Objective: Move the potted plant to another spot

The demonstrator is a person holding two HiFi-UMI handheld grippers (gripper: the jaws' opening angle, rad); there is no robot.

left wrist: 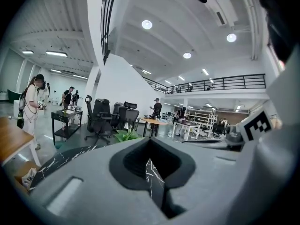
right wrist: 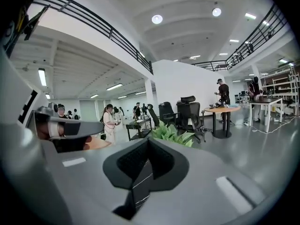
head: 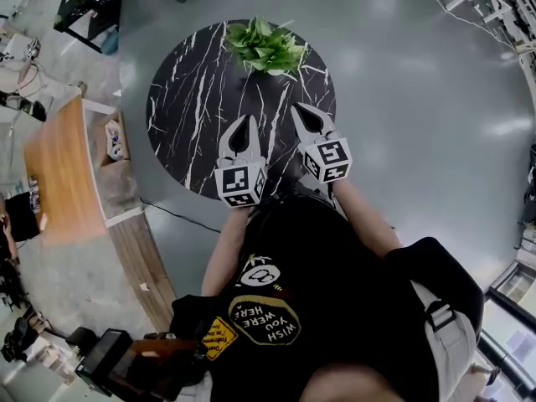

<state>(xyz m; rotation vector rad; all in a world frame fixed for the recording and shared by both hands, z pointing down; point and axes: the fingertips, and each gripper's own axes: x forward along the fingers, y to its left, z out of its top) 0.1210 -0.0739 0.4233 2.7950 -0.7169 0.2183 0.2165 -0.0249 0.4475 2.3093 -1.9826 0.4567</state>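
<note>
Left tool (head: 249, 121) and right tool (head: 296, 107), side by side above the near half of a round, black, white-veined table (head: 193, 99). Each tool's jaws are closed tip to tip with nothing between them; through the gap behind the tips, the left gripper view (left wrist: 150, 139) and the right gripper view (right wrist: 149, 139) show only the marbled table. The potted plant (head: 266, 47) stands upright at the table's far edge, well apart from both tools. It lies ahead of each tool, right of centre for the right tool (right wrist: 172, 132) and left of centre for the left tool (left wrist: 126, 135). Its pot (head: 275, 72) is largely hidden under the leaves.

Judged stage: approach, with the plant not yet grasped. The next move calls for parting the jaws, reaching across the table and closing low on the pot rather than on the foliage.
</note>
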